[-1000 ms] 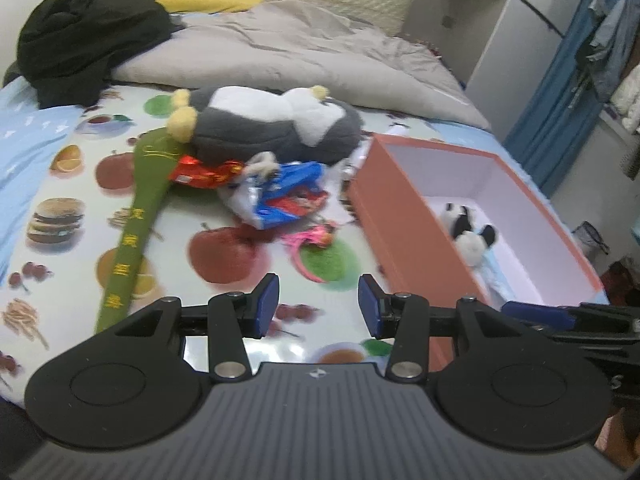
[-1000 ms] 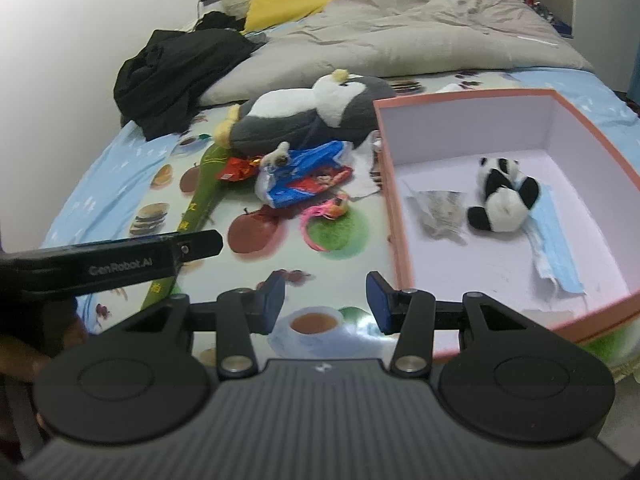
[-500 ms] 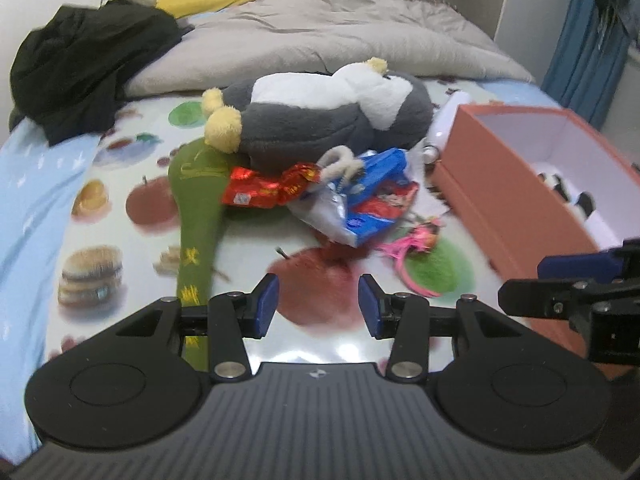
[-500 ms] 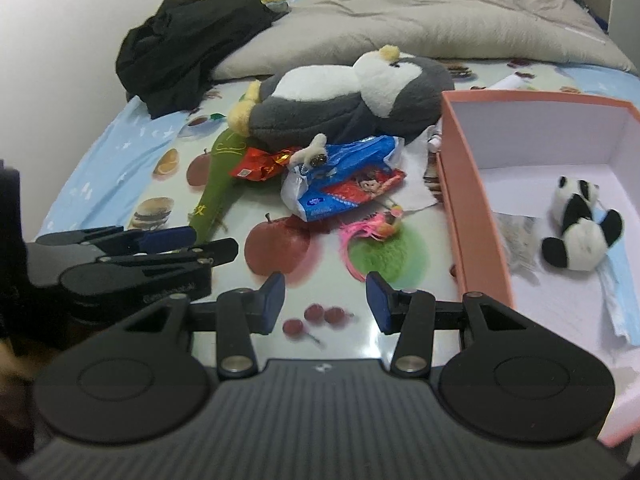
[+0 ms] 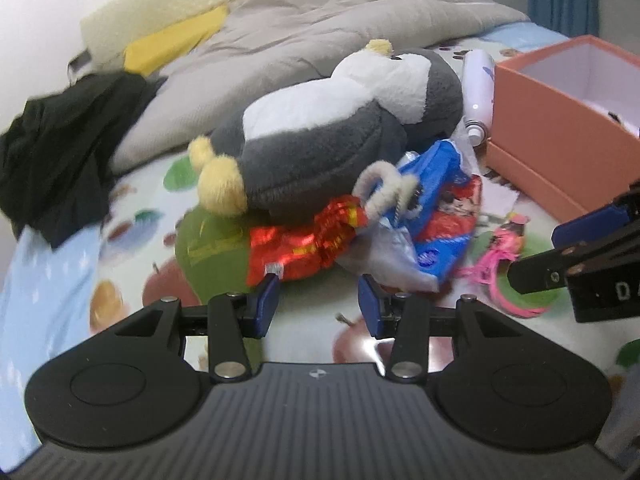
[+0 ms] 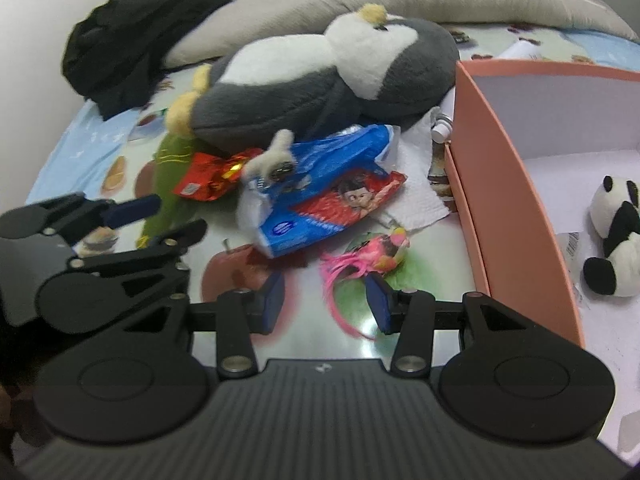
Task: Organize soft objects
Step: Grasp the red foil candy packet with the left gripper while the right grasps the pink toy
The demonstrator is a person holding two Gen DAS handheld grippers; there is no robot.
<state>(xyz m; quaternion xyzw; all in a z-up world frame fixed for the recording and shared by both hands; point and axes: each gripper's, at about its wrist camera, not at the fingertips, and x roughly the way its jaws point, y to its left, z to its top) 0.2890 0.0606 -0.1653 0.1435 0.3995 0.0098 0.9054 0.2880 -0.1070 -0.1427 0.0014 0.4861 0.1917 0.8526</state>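
A big grey and white penguin plush (image 5: 344, 128) (image 6: 320, 80) lies on the printed bed cover behind a heap of a red foil packet (image 5: 304, 240) (image 6: 208, 176), a blue snack bag (image 5: 432, 216) (image 6: 320, 192) and a small grey fuzzy toy (image 5: 384, 188) (image 6: 272, 160). A green plush (image 5: 212, 240) (image 6: 172, 176) lies under the heap's left side. My left gripper (image 5: 318, 304) is open just short of the red packet. My right gripper (image 6: 326, 300) hangs open over a pink toy (image 6: 372, 256) (image 5: 500, 256). A small panda plush (image 6: 616, 236) lies in the orange box (image 6: 492, 160) (image 5: 560, 132).
A grey duvet (image 5: 320, 32), a yellow pillow (image 5: 172, 40) and black clothes (image 5: 60, 148) (image 6: 136, 40) fill the back of the bed. A white spray bottle (image 5: 476, 88) lies beside the box. White tissue (image 6: 420, 192) lies next to the blue bag.
Both grippers have come down and forward towards the heap of toys and packets. The left one has rolled, and the view has tilted. Their jaws stand as wide as before.
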